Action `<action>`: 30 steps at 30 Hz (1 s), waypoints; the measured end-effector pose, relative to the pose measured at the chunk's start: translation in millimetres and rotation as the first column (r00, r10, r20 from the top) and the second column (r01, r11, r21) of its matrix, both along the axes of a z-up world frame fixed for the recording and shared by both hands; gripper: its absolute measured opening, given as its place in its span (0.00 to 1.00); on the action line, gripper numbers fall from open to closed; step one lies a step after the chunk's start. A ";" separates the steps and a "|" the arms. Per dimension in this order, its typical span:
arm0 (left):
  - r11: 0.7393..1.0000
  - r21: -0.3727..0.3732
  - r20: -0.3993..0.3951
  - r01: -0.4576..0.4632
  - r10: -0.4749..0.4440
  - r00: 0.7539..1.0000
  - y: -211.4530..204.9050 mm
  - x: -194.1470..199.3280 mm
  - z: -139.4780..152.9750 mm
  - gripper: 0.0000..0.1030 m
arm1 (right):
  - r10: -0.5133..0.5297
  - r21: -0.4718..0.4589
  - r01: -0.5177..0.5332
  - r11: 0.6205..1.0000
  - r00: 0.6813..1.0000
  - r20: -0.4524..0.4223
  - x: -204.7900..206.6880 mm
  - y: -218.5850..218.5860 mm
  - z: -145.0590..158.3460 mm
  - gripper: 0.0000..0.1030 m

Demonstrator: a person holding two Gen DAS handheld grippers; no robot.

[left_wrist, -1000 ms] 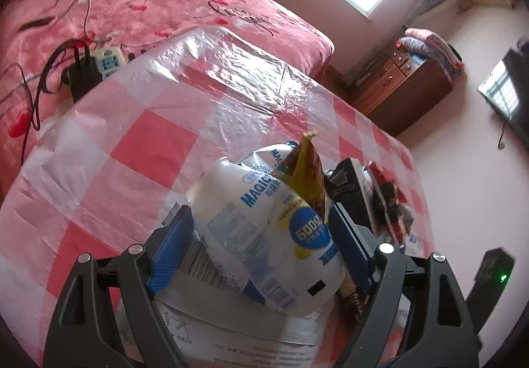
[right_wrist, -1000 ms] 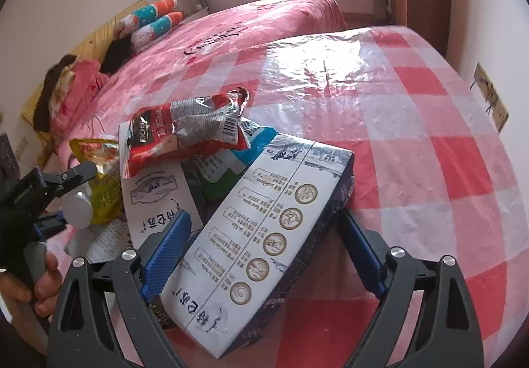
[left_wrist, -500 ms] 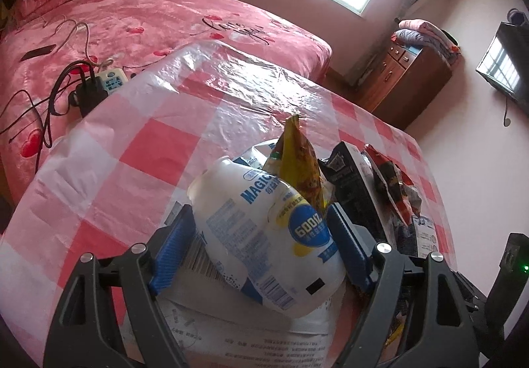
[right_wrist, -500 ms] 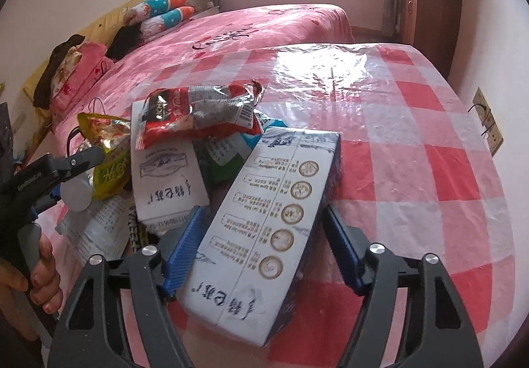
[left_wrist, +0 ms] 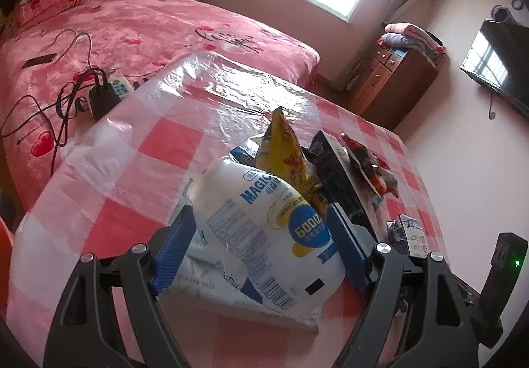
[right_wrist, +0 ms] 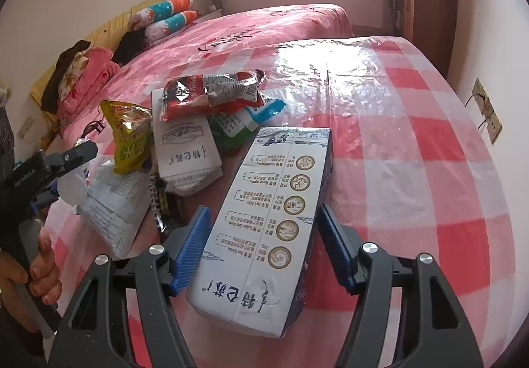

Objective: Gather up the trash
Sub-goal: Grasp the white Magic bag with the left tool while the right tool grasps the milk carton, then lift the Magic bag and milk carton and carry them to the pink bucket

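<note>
Trash lies heaped on a table under a glossy red-and-white checked plastic cloth [right_wrist: 413, 143]. The left gripper [left_wrist: 264, 242] has its blue-padded jaws pressed against both sides of a white plastic bottle with blue print [left_wrist: 264, 229], held above a flat white printed pouch [left_wrist: 211, 278]. The right gripper [right_wrist: 264, 235] clamps a tall white milk carton with gold round emblems [right_wrist: 274, 212] between its jaws, the carton tilted. Just beyond it sit a yellow snack bag [right_wrist: 130, 133], a second white carton [right_wrist: 185, 149] and a crumpled red and silver wrapper [right_wrist: 211, 91] resting on top of that carton. A pink bed [right_wrist: 251, 27] stands beside the table.
</note>
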State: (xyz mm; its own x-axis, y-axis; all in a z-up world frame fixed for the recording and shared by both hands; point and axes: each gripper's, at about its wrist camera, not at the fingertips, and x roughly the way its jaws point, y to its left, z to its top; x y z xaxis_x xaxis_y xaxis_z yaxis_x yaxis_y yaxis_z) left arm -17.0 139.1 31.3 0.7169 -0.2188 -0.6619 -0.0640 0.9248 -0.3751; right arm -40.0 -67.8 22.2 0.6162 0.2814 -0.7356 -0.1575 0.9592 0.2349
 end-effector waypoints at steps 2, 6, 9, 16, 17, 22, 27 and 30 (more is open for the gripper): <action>1.000 0.001 0.003 0.009 -0.009 1.000 -0.4 -7.2 1.2 0.78 | -0.001 0.004 0.001 1.000 1.000 0.001 -6.0 -0.2 0.3 0.65; 1.000 0.007 0.011 0.024 -0.024 1.000 -0.3 -21.2 2.7 0.78 | 0.001 0.024 -0.001 1.000 1.000 0.003 -17.0 -1.4 3.4 0.64; 0.999 0.007 0.014 0.033 -0.033 0.999 1.0 -32.0 3.3 0.78 | 0.007 0.037 -0.007 0.999 1.000 0.005 -26.4 0.2 7.5 0.64; 0.998 0.012 0.022 0.055 -0.056 0.998 5.2 -55.3 5.5 0.78 | 0.035 0.066 -0.035 0.997 0.999 0.009 -47.5 8.5 18.0 0.64; 0.998 0.014 0.024 0.058 -0.058 0.998 5.7 -59.1 5.8 0.78 | 0.040 0.070 -0.041 0.997 0.999 0.009 -49.4 11.2 19.5 0.64; 0.998 0.018 0.032 0.063 -0.064 0.997 10.3 -75.6 7.2 0.78 | 0.076 0.095 -0.076 0.993 0.997 -0.002 -56.7 24.4 23.1 0.64; 0.998 0.023 0.046 0.052 -0.053 0.998 21.6 -90.8 9.6 0.78 | 0.131 0.122 -0.128 0.984 0.991 -0.013 -61.8 45.3 26.8 0.64; 0.999 0.019 0.050 0.043 -0.044 0.998 31.1 -98.5 10.3 0.78 | 0.167 0.128 -0.164 0.978 0.986 -0.012 -64.5 61.0 30.5 0.64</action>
